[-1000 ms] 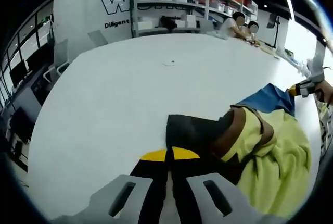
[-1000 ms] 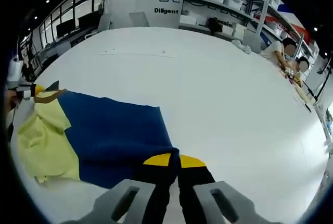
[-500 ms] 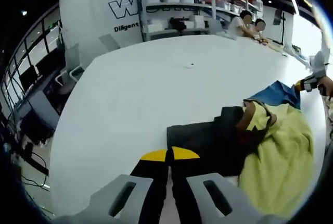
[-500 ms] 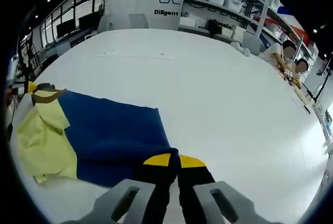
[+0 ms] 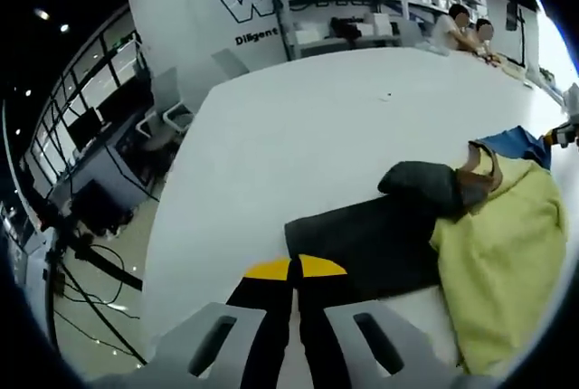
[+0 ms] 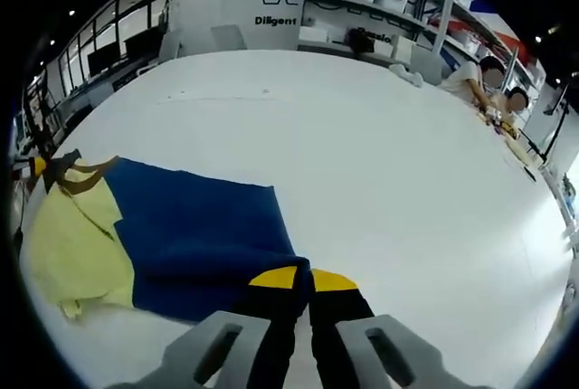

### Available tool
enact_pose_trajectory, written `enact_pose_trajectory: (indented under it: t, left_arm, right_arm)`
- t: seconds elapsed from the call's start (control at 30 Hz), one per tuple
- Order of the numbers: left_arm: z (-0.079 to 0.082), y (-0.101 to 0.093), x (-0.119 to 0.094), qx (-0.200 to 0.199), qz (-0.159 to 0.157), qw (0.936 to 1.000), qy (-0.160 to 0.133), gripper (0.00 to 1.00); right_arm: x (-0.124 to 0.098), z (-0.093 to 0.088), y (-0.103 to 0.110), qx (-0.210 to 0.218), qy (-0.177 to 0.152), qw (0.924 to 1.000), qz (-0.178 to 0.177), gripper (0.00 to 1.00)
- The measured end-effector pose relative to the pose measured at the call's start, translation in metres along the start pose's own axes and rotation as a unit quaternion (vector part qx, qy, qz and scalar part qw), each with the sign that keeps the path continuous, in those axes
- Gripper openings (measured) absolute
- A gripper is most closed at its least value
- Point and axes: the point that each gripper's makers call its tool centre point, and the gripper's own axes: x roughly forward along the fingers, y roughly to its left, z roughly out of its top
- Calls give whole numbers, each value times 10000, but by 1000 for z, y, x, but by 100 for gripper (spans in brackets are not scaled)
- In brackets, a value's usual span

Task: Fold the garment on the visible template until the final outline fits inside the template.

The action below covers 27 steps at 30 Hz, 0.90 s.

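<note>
A garment with yellow, blue and dark grey parts lies on the white table (image 5: 298,127). In the left gripper view its dark grey part (image 5: 362,244) stretches from my left gripper (image 5: 294,269), which is shut on that part's corner, to the brown-trimmed collar (image 5: 475,176) and the yellow panel (image 5: 502,262). In the right gripper view my right gripper (image 6: 303,280) is shut on the blue part (image 6: 199,235), with the yellow panel (image 6: 68,253) beyond at the left. Each gripper shows small at the other view's edge: right gripper (image 5: 570,127), left gripper (image 6: 27,167).
The table's left edge (image 5: 172,226) drops to a floor with cables and chairs (image 5: 167,99). A faint line (image 6: 217,97) marks the table far ahead. Two people (image 6: 493,81) sit at the far end. Shelves with bins (image 6: 362,0) stand behind.
My left gripper has drawn back toward the table's left edge, pulling the dark grey part out flatter and longer. The right gripper and blue part have barely shifted.
</note>
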Motion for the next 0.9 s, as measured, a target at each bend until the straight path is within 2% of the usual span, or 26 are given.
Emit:
enact_pose_trajectory:
  t: [0.2,0.5,0.6,0.7,0.77,0.9]
  left_arm:
    - [-14,23,-12,110,285,9994,160,1]
    - [-26,58,-25,116,709,9971,254,1]
    - [-30,77,-32,176,1046,9939,313,1]
    - [-31,88,-37,116,1176,9925,310,1]
    - [-30,97,-41,192,1370,9898,335,1]
    - [-34,102,-42,44,1461,9885,398,1]
  right_arm:
    - [-5,-7,-8,86,73,9999,-40,0]
    - [-12,-19,-24,141,215,9995,-189,0]
    - [-14,-23,-27,207,221,9993,-197,0]
    - [-15,-25,-28,213,236,9993,-193,0]
    - [-16,-26,-29,230,233,9993,-197,0]
    - [-16,-30,-31,211,285,9992,-198,0]
